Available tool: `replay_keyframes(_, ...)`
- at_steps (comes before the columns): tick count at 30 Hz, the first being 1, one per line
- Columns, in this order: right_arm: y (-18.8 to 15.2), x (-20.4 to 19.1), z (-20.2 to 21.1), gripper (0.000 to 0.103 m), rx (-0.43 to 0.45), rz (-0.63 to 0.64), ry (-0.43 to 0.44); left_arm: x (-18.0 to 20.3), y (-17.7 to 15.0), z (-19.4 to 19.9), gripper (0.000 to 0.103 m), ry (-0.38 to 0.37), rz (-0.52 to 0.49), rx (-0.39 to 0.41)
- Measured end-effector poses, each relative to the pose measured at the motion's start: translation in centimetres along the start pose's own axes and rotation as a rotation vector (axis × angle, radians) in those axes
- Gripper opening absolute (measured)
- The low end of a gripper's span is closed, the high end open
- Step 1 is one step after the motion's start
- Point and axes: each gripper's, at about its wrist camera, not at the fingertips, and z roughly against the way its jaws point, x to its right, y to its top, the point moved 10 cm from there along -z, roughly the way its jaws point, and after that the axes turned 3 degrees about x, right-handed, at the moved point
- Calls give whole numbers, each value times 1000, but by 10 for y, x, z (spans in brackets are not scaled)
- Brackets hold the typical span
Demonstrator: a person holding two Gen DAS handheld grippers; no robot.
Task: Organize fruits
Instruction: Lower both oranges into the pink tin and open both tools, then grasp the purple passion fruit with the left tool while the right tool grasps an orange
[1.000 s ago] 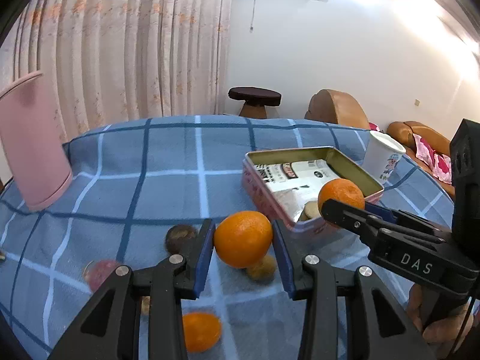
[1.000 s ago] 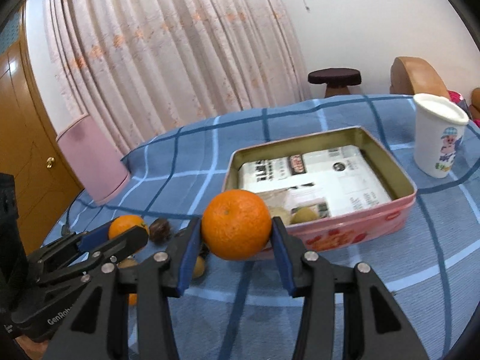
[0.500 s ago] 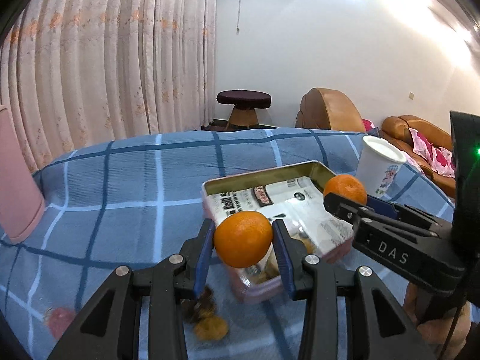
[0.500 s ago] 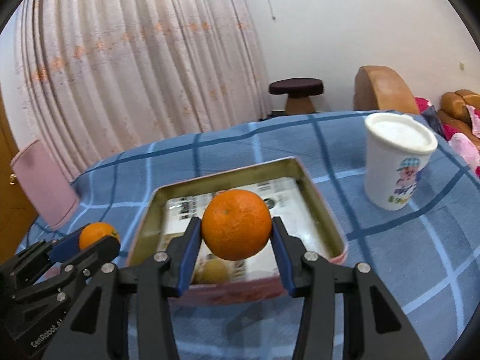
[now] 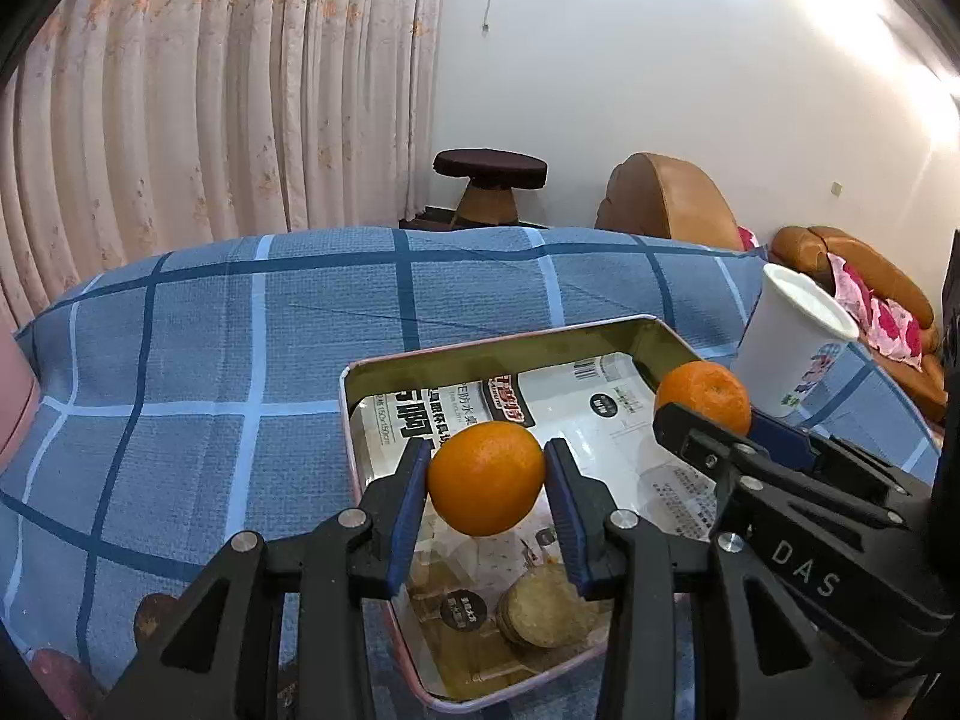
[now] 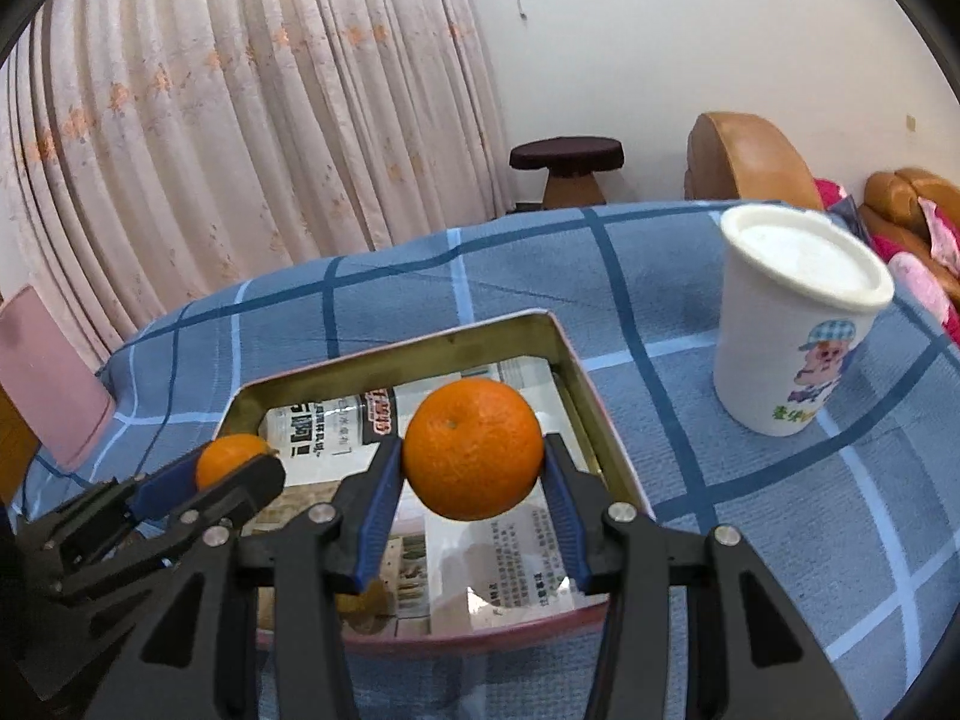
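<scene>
Two oranges are being held in the air over an open tin [image 5: 420, 360], one in each gripper. The left gripper [image 5: 486, 480] is clenching its jaws on the sides of the left orange [image 5: 485, 477], which is hanging above the near left part of the tin. The right gripper [image 6: 473, 468] is grasping the right orange [image 6: 473, 447] the same way, its blue pads [image 6: 378, 498] pressing in from both sides, and this fruit is hovering over the right part of the tin, near the right wall. In the left wrist view the right orange is showing at the tin's right edge, and in the right wrist view the left one is peeking out behind the other gripper's fingers.

The tin is sitting on a bench covered by a blue checked cloth [image 5: 198, 360]. Printed paper [image 6: 516, 552] is lining the tin's floor, and a small brownish round fruit [image 5: 543, 606] is lying in its near part. A white lidded cup [image 6: 792, 330] with a cartoon picture is standing upright on the cloth just right of the tin. A dark round fruit [image 5: 153, 615] is lying on the cloth near the left edge, left of the tin, and a pink container [image 6: 48, 378] is standing far to the left
</scene>
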Motion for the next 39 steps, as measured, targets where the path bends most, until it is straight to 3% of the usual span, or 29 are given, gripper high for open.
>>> replay_keyframes(8, -2, 2, 2, 53, 14, -34, 26, -1, -7, -5, 43, 35, -19, -12)
replay_keyframes(12, 7, 0, 17, 71, 92, -31, 28, 2, -4, 9, 66, 78, -71, 44)
replay_keyframes(17, 8, 0, 29, 72, 138, -41, 16, -2, -1, 23, 66, 115, -89, 93)
replay_keyframes(28, 2, 2, 36, 72, 164, -67, -12, -19, -13, 37, 66, 162, -94, 110)
replay_keyframes(32, 1, -4, 43, 79, 194, -55, -26, -27, -16, 45, 66, 184, -91, 128)
replay_keyframes(39, -4, -15, 47, 79, 201, -30, -37, -35, -23, 58, 66, 199, -97, 143)
